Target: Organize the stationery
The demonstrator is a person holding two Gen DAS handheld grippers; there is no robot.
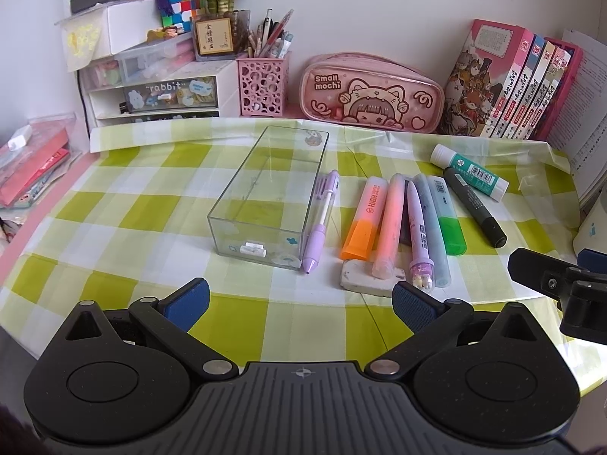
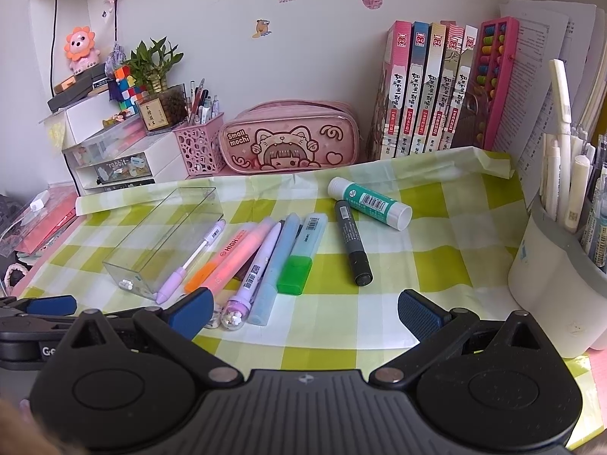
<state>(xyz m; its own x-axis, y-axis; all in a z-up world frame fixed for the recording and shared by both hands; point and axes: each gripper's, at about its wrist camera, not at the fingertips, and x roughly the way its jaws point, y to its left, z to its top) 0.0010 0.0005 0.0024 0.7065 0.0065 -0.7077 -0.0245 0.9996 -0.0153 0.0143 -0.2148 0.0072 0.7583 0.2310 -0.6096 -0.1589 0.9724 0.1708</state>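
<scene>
A clear plastic box (image 1: 265, 193) (image 2: 167, 235) lies empty on the green checked cloth. A purple pen (image 1: 320, 220) (image 2: 189, 261) rests along its right side. Right of it lie an orange highlighter (image 1: 364, 220) (image 2: 216, 265), a pink highlighter (image 1: 389, 223), a purple pen with a charm end (image 1: 419, 235) (image 2: 254, 269), a blue and green highlighter (image 1: 445, 212) (image 2: 299, 254), a black marker (image 1: 476, 206) (image 2: 353, 242) and a glue stick (image 1: 468, 170) (image 2: 370, 203). A white eraser (image 1: 364, 278) sits under the pen tips. My left gripper (image 1: 301, 305) and right gripper (image 2: 305, 313) both stand open and empty near the front edge.
A pink pencil case (image 1: 370, 94) (image 2: 290, 138), a pink pen holder (image 1: 261, 83), small drawers (image 1: 159, 94) and a row of books (image 1: 508, 83) (image 2: 428, 87) line the back wall. A grey pen cup (image 2: 557, 261) stands at the right. Red packets (image 1: 30, 167) lie at the left.
</scene>
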